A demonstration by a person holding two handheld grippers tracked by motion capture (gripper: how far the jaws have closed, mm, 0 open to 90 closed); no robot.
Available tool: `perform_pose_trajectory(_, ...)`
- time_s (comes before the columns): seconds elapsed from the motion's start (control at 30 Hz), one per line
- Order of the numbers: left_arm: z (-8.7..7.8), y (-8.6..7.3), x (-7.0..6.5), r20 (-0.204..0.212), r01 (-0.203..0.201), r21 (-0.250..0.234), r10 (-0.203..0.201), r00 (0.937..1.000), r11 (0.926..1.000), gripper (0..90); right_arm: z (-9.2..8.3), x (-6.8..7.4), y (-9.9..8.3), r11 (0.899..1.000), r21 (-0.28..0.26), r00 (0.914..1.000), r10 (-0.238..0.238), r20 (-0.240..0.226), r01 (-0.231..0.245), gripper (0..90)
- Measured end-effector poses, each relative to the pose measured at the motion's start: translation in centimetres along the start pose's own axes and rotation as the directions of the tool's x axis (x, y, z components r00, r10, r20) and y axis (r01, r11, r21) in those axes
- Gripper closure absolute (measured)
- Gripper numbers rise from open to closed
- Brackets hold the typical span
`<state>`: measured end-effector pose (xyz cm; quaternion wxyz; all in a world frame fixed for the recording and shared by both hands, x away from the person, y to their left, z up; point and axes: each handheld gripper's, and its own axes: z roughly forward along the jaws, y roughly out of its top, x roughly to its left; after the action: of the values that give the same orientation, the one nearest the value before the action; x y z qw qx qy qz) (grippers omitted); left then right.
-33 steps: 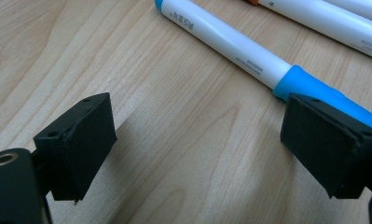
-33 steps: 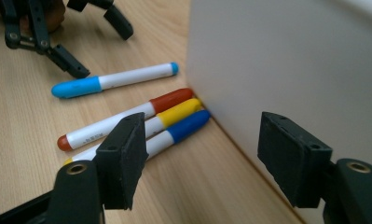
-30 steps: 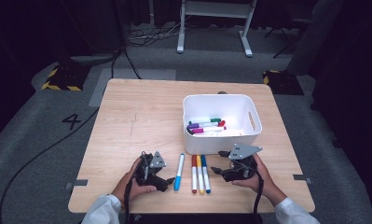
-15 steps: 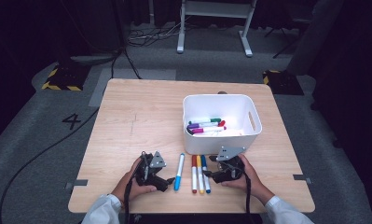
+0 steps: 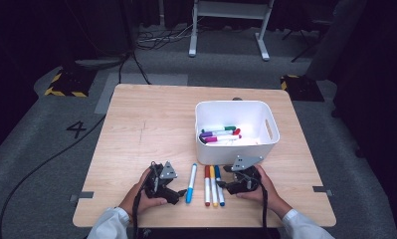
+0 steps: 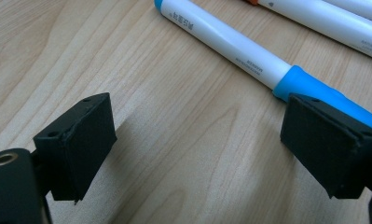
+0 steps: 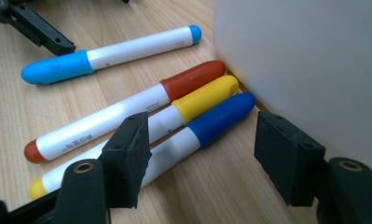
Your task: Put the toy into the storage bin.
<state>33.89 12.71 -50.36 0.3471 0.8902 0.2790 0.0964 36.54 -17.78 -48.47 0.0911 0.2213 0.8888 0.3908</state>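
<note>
The left gripper (image 5: 178, 195), jaws apart, rests beside the light-blue marker (image 5: 191, 182). The right gripper (image 7: 200, 154), jaws spread, brackets the dark-blue marker (image 7: 207, 126) lying against the white bin (image 5: 236, 130). Likely binning markers; closing squarely on that barrel comes next.

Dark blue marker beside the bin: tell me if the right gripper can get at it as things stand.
Probably yes. The right gripper is open with the dark blue marker just ahead; the yellow marker touching it and the bin leave little room.
</note>
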Motion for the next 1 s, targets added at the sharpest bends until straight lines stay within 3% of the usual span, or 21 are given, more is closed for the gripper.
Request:
perform_pose_trajectory(0.27,0.0,0.0,0.0,0.0,0.0,0.0,0.0,1.0,1.0,10.3,0.8,0.1,-0.4,0.999,0.041,0.9998,-0.013,0.016,0.012,39.1)
perform_pose_trajectory(0.57,0.0,0.0,0.0,-0.001,0.0,0.0,0.0,1.0,1.0,10.3,-0.3,-1.9,-1.7,0.998,0.032,0.9957,0.048,0.079,-0.051,61.0)
perform_pose_trajectory(0.77,0.0,0.0,0.0,-0.001,0.0,0.0,0.0,1.0,1.0,10.3,-0.6,-2.7,-2.0,0.999,0.018,0.9973,0.033,0.067,-0.034,73.3)
perform_pose_trajectory(1.0,0.0,0.0,0.0,-0.001,0.0,0.0,0.0,1.0,1.0,10.3,-1.0,-2.7,-2.1,0.999,0.039,0.9993,-0.02,0.033,0.019,74.0)
